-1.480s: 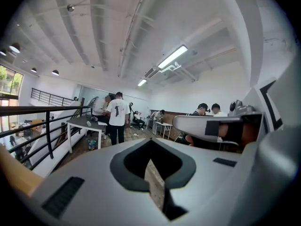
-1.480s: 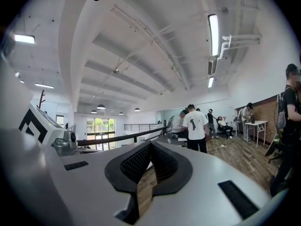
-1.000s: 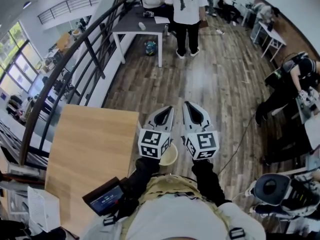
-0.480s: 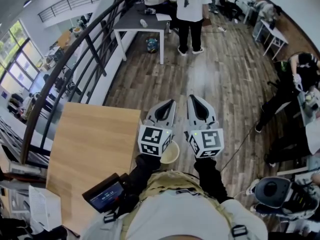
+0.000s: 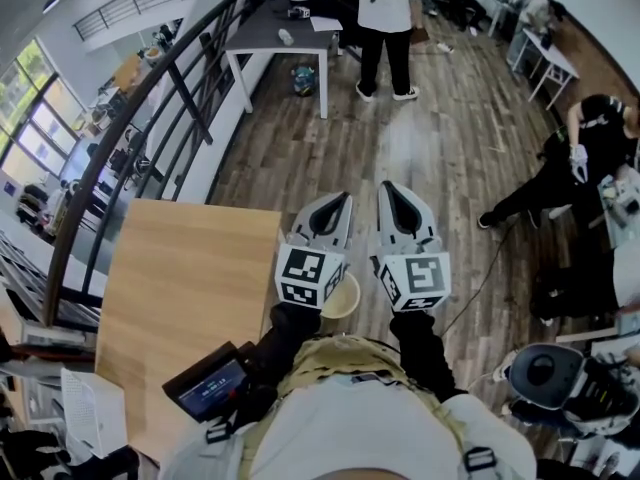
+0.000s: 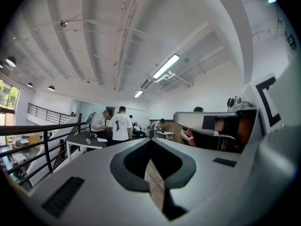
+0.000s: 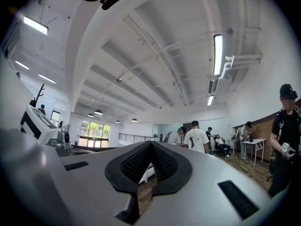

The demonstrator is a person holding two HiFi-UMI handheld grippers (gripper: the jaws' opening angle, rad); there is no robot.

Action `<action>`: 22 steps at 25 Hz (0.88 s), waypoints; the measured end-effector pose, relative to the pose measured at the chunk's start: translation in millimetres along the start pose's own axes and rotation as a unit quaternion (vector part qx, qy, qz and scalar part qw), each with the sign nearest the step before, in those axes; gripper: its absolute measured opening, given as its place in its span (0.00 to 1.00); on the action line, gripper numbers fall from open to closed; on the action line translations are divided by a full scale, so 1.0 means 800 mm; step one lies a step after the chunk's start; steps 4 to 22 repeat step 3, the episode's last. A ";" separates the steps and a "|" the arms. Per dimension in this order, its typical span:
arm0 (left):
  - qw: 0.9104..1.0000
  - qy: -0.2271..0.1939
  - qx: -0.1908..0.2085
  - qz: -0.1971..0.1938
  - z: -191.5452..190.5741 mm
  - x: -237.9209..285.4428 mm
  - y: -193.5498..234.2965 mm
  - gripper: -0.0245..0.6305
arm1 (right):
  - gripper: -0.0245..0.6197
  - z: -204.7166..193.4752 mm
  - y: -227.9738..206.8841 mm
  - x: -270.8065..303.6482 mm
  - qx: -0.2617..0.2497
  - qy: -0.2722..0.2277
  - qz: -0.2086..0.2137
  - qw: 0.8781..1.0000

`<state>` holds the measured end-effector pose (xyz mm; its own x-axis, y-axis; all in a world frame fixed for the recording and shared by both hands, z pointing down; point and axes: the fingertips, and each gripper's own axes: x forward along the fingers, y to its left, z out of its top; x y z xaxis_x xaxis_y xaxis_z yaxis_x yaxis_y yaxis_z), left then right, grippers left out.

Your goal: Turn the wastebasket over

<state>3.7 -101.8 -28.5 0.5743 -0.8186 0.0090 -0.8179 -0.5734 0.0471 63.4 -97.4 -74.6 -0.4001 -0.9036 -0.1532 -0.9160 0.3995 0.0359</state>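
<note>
In the head view a cream round wastebasket [image 5: 342, 300] shows only as a curved rim low between my two hands, mostly hidden under the marker cubes. Both grippers are held side by side above it, pointing level out over the wooden floor. My left gripper [image 5: 341, 199] [image 6: 150, 141] has its jaws together with nothing between them. The right gripper [image 5: 386, 187] [image 7: 150, 143] also looks shut and empty, slightly higher than the left. Neither gripper touches the wastebasket.
A light wooden table [image 5: 185, 288] stands to my left, beside a dark railing [image 5: 165, 103]. Farther off are a grey desk [image 5: 290, 36] and a standing person [image 5: 385, 13]. Another person in black [image 5: 575, 163] bends at the right. A black-and-white device [image 5: 545, 373] lies at lower right.
The right gripper has risen a little; the left has stayed put. The person in black at the right has stepped and leaned further in. Both grippers stay shut.
</note>
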 end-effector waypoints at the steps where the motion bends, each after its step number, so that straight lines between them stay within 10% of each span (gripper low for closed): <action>1: 1.000 0.000 0.000 0.001 0.000 0.001 -0.001 0.04 | 0.07 0.001 -0.001 0.000 -0.001 -0.001 0.001 1.000; 22: 1.000 0.000 0.001 0.002 0.001 0.004 -0.002 0.04 | 0.07 0.003 -0.003 0.001 -0.003 -0.002 0.003 1.000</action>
